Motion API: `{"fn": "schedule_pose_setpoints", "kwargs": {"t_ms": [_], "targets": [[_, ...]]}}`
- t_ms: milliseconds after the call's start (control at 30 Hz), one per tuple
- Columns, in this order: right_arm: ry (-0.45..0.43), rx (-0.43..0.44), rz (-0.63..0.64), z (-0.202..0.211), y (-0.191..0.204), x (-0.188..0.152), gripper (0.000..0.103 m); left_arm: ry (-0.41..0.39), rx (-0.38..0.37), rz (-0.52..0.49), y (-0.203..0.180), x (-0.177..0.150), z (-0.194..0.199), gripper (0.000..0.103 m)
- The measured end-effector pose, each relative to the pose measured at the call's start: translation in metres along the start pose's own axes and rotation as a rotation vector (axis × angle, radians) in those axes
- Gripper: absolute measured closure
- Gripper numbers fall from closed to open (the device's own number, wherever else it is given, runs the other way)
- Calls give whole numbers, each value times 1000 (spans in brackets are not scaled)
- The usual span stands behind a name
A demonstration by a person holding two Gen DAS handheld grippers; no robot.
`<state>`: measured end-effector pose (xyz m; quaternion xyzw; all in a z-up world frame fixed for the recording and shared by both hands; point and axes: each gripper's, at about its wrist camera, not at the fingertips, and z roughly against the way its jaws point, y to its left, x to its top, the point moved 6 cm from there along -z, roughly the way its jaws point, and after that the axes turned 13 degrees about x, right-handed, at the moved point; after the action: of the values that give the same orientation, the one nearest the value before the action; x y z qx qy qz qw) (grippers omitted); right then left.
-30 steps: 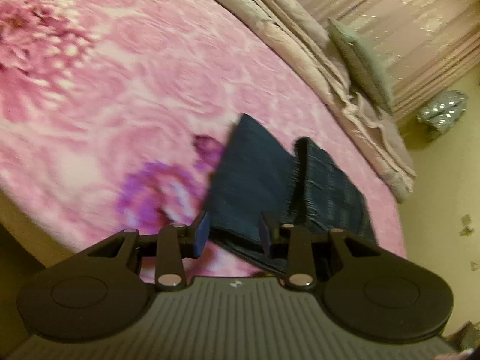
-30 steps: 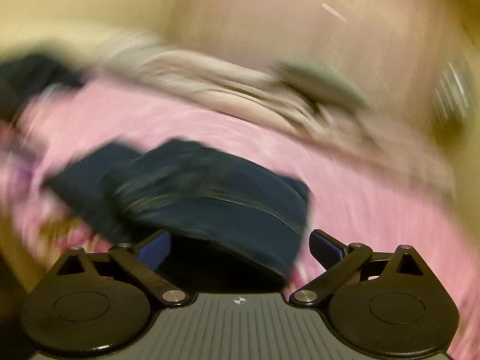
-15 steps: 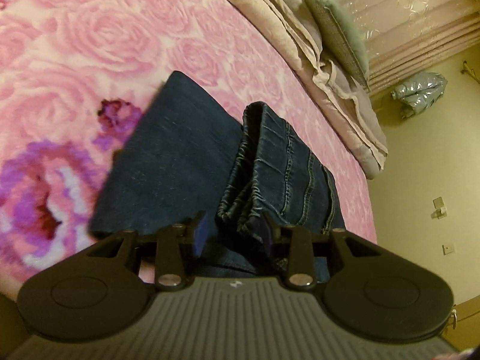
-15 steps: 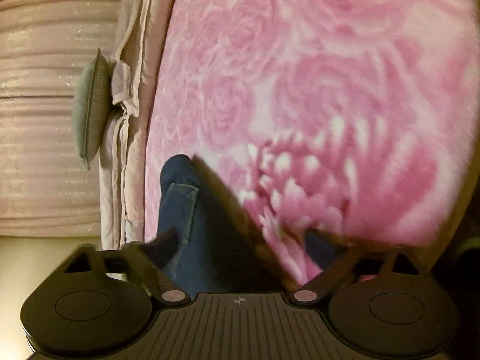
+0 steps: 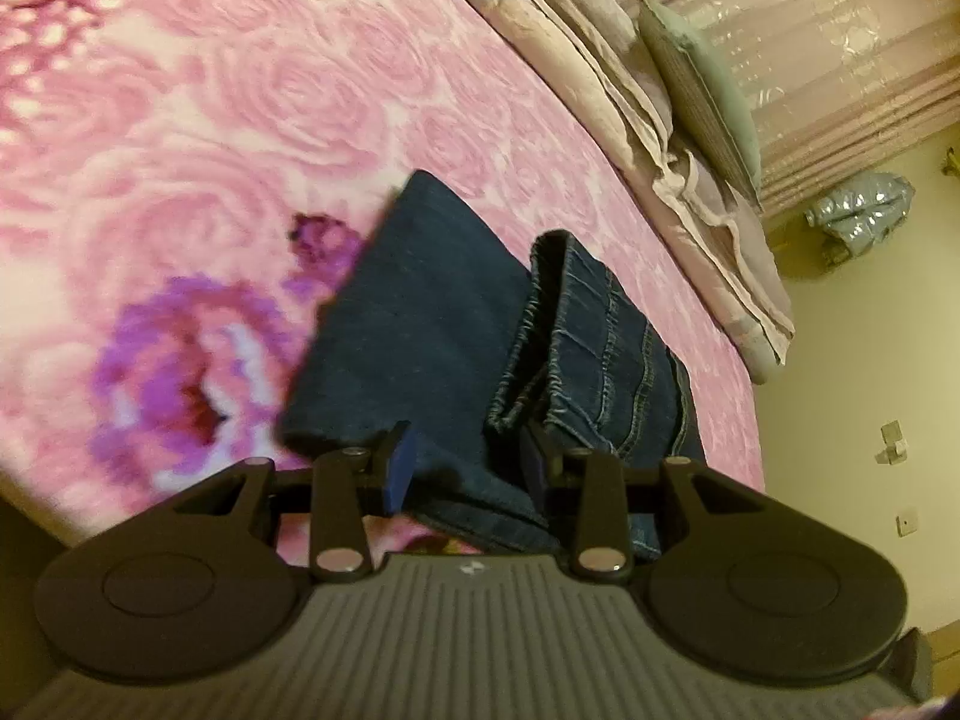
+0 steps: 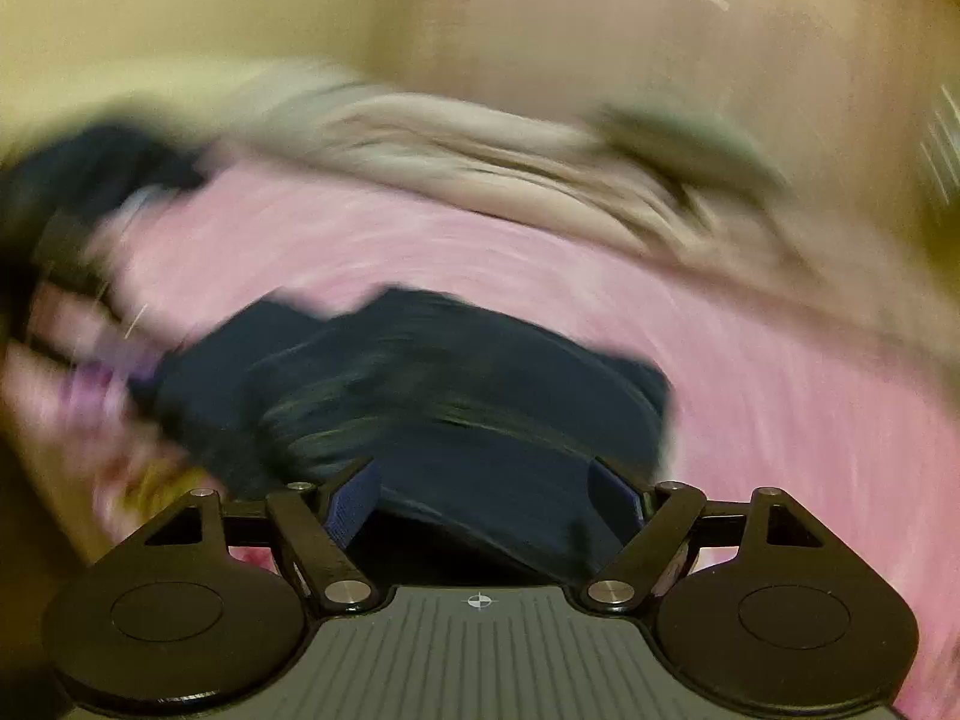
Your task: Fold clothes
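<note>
Since half a second ago the left wrist view has slid slightly, so the purple flower on the blanket shows more fully at left, while the right wrist view has swung from a downward look at the bed to a blurred, low look across it. The folded dark blue denim jeans (image 5: 432, 324) lie on the pink rose-patterned fleece blanket (image 5: 252, 120) covering the bed, near its edge; their long axis runs from the left gripper (image 5: 467, 461) away toward the beige quilts (image 5: 606, 60) and grey-green pillow (image 5: 708, 78) along the far side. A stitched part with seams is doubled over and stands up on the right half of the flat layer. The left fingers (image 5: 397, 468) are partly closed around the near denim edge, though whether the pads press it I cannot tell. The right gripper (image 6: 489, 495) has its fingers spread wide with denim between them, not visibly pinched. No brand, label or writing can be read anywhere. A silvery bag (image 5: 864, 210) sits against the wall.
</note>
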<state>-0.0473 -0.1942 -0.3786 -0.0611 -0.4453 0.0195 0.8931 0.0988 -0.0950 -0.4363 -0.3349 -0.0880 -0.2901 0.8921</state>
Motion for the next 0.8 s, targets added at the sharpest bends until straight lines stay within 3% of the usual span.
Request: {"fn": "schedule_pose_setpoints", "kwargs": {"t_ms": [100, 167, 233, 533, 667, 800], "targets": [[16, 37, 126, -29, 33, 13, 26, -39, 50, -31, 8, 0, 15, 71], [43, 54, 159, -52, 43, 14, 36, -64, 97, -57, 17, 2, 24, 71], [78, 53, 188, -76, 49, 11, 36, -82, 133, -56, 30, 7, 31, 71], [246, -77, 351, -136, 61, 3, 38, -94, 195, -32, 81, 36, 31, 71], [272, -72, 395, -149, 65, -4, 64, -68, 180, -31, 88, 39, 20, 71], [186, -72, 346, -140, 61, 3, 80, -66, 148, -18, 94, 41, 20, 71]]}}
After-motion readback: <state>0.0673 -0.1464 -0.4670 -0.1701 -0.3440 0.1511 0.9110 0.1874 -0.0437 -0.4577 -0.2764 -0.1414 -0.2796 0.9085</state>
